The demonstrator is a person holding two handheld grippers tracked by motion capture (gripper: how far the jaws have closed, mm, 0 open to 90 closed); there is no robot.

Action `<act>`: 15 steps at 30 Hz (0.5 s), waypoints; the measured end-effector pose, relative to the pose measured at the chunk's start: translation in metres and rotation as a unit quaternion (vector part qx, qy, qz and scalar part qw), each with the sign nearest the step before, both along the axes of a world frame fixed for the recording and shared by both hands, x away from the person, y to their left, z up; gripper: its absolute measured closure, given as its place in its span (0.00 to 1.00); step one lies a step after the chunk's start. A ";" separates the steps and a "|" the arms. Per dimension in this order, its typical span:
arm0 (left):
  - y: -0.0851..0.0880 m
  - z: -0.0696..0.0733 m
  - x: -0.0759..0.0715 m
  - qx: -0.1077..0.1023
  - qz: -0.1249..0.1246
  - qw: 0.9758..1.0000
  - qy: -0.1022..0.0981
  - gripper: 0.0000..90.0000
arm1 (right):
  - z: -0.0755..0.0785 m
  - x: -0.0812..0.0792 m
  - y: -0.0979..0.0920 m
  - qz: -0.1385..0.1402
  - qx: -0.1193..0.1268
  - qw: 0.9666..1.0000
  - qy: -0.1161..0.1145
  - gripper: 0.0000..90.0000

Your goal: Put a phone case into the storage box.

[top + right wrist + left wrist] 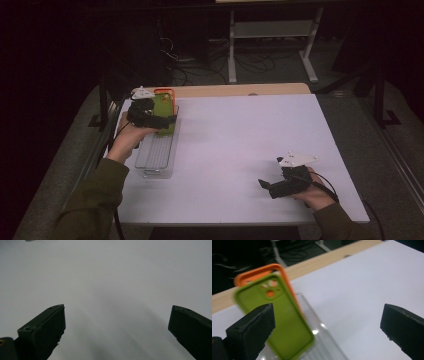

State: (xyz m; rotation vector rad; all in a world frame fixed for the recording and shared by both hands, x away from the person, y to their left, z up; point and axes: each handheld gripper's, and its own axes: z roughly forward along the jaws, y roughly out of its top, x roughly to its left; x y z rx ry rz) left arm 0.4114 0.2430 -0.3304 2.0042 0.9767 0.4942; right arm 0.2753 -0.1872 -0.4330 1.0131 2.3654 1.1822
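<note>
A green phone case [165, 111] [284, 325] stands upright at the far end of a clear ribbed plastic tray [156, 152] [325, 340], at the table's left side. Just behind it stands an orange phone case [165, 93] [259, 273]. My left gripper [166, 120] [327, 315] hovers at the green case with its jaws wide apart; the case sits by the left jaw, which does not pinch it. My right gripper [265, 186] [117, 315] rests low over the bare white tabletop at the front right, open, with nothing between its fingers.
The white table [240, 135] has a wooden strip [240, 90] along its far edge. Beyond it stand a white metal frame [272, 35] and cables on a dark floor. Open tabletop lies between the tray and my right gripper.
</note>
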 end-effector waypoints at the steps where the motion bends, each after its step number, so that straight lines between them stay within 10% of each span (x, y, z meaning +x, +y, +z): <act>1: -0.002 -0.001 -0.002 -0.001 -0.011 1.000 0.000 0.00 | 0.000 0.000 0.000 0.000 0.000 1.000 0.000 0.01; 15: -0.015 -0.010 -0.039 -0.032 -0.125 0.992 -0.012 0.00 | 0.004 -0.001 -0.001 0.012 0.001 1.000 -0.005 0.01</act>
